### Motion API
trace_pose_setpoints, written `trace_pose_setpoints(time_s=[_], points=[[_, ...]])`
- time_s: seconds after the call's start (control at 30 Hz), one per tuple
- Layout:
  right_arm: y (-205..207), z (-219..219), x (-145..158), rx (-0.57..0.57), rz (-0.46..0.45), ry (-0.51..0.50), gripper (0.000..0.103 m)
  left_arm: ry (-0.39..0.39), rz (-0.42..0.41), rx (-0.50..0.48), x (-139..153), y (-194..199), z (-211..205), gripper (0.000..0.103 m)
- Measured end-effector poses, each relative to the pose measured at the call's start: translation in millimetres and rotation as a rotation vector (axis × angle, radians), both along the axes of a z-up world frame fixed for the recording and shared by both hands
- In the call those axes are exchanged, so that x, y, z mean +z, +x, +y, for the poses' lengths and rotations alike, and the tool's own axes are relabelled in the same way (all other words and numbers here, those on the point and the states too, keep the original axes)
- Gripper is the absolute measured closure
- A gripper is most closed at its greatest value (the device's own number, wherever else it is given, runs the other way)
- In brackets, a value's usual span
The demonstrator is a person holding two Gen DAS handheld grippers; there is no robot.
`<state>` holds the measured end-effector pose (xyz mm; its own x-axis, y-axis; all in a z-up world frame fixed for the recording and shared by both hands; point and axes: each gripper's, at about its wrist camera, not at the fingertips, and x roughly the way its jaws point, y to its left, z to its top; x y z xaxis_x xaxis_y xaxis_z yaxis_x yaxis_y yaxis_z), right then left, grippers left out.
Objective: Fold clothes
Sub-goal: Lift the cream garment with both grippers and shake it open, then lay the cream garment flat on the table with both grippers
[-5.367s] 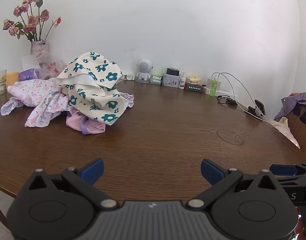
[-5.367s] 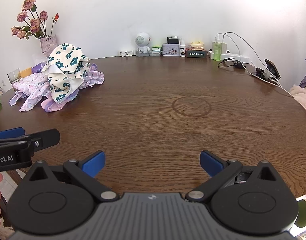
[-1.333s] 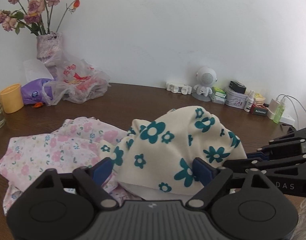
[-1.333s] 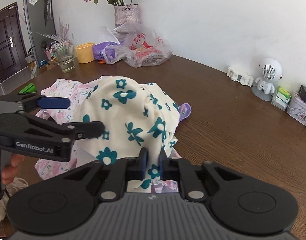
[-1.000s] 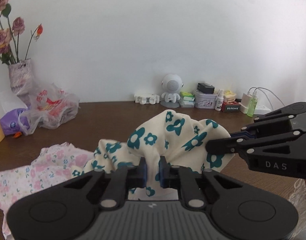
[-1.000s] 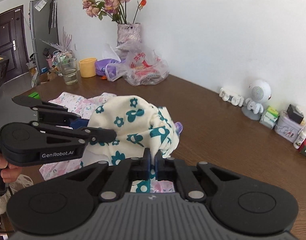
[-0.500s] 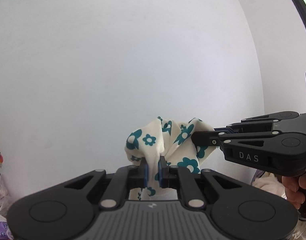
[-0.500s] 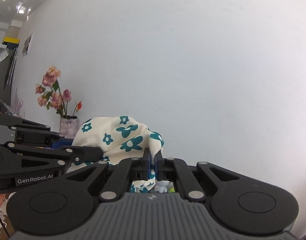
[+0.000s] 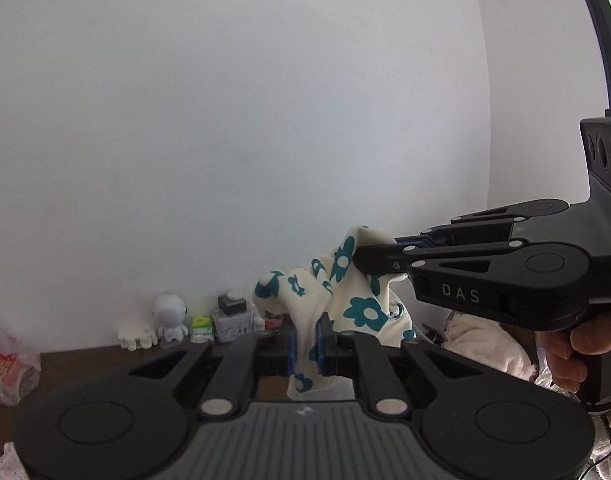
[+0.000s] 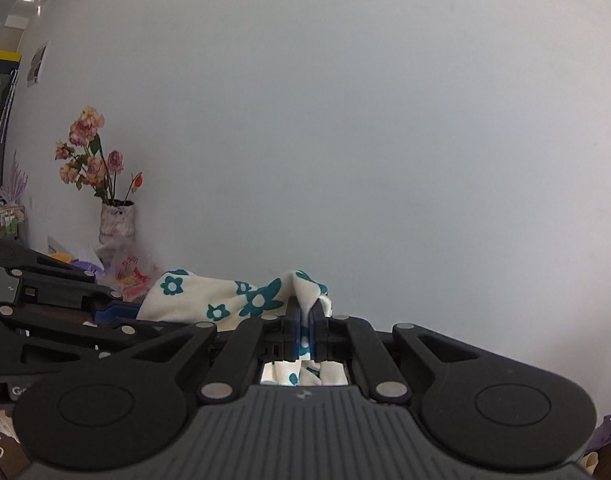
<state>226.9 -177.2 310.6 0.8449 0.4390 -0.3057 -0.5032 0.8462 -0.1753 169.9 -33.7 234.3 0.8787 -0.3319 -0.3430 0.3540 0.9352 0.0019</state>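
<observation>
Garment [image 9: 347,300] pinched between both tools' pads.

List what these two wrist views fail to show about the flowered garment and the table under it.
- Left wrist: floral garment lower part, hidden behind left tool.
- Right wrist: its hanging part, hidden by right tool body.
- Both views: table top beneath, blocked by the tool bodies.
</observation>
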Motion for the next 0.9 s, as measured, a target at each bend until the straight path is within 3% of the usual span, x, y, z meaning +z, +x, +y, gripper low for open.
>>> trace_pose_setpoints(time_s=[0.13, 0.3, 0.43, 0.5, 0.53, 0.57, 0.6, 0.7, 0.73, 0.9], points=[[27, 30, -63, 0.045, 0.14, -0.063, 0.1, 0.009, 0.134, 0.075, -64, 23, 15, 0.095], [48, 79, -131, 0.073, 0.25, -0.128, 0.1, -0.006, 0.232, 0.161, -126, 44, 46, 0.094], [50, 106, -171, 0.066, 0.292, -0.159, 0.098, -0.035, 0.29, 0.235, -150, 59, 78, 0.078], [57, 111, -186, 0.054, 0.29, -0.179, 0.092, -0.033, 0.307, 0.269, -157, 63, 86, 0.058], [61, 112, -190, 0.044, 0.28, -0.192, 0.073, -0.03, 0.306, 0.293, -159, 61, 90, 0.042], [64, 112, -194, 0.034, 0.272, -0.204, 0.045, -0.027, 0.304, 0.316, -161, 60, 93, 0.032], [68, 113, -198, 0.023, 0.264, -0.215, 0.037, -0.023, 0.299, 0.335, -162, 61, 93, 0.029], [74, 93, -197, 0.023, 0.32, -0.173, 0.029, -0.036, 0.282, 0.363, -159, 43, 90, 0.014], [74, 84, -195, 0.021, 0.335, -0.155, 0.021, -0.042, 0.28, 0.37, -159, 36, 88, 0.01], [60, 43, -190, 0.006, 0.38, -0.114, 0.001, -0.077, 0.303, 0.337, -159, 10, 70, 0.002]])
